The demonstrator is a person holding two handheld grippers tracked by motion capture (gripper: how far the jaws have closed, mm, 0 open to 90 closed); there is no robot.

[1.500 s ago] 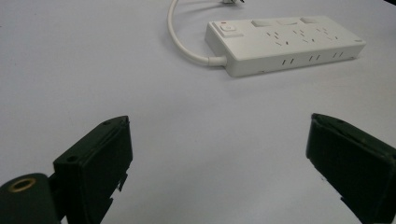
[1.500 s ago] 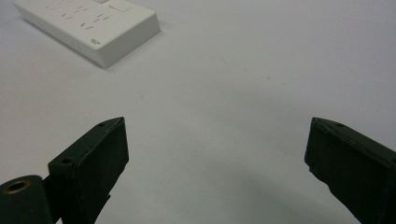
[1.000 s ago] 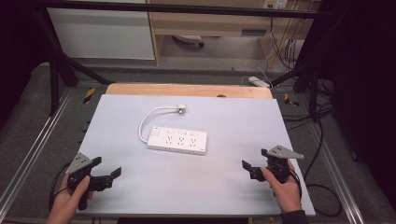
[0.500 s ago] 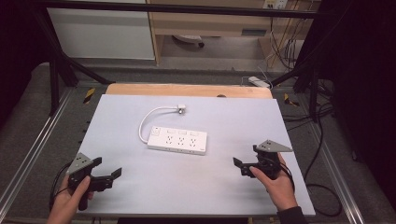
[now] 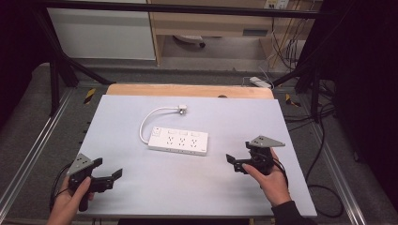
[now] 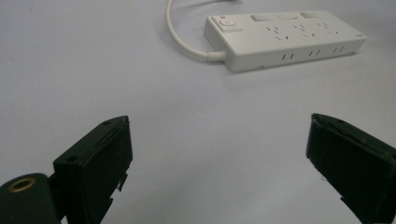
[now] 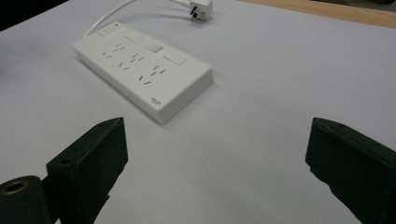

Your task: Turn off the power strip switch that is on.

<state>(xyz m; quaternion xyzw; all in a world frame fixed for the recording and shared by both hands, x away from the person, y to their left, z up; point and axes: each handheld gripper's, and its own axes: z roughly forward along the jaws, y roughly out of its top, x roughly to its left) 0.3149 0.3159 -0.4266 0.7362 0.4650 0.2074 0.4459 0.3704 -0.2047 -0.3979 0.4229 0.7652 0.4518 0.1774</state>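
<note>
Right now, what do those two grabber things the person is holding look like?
Both are black. The left gripper and right gripper each have two flat, blocky black jaws, a grey three-cornered plate on top and a thin black cable trailing behind. A dark sleeve covers the right wrist.

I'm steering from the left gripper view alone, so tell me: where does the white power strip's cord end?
Observer: The white cord loops back to a white plug lying loose on the pale grey table, beyond the white power strip.
Operator: Where is the other gripper?
Observer: The right gripper hovers off the strip's right end, jaws open, apart from it.
Operator: Anything behind the table?
Observer: A wooden board along its far edge.
</note>
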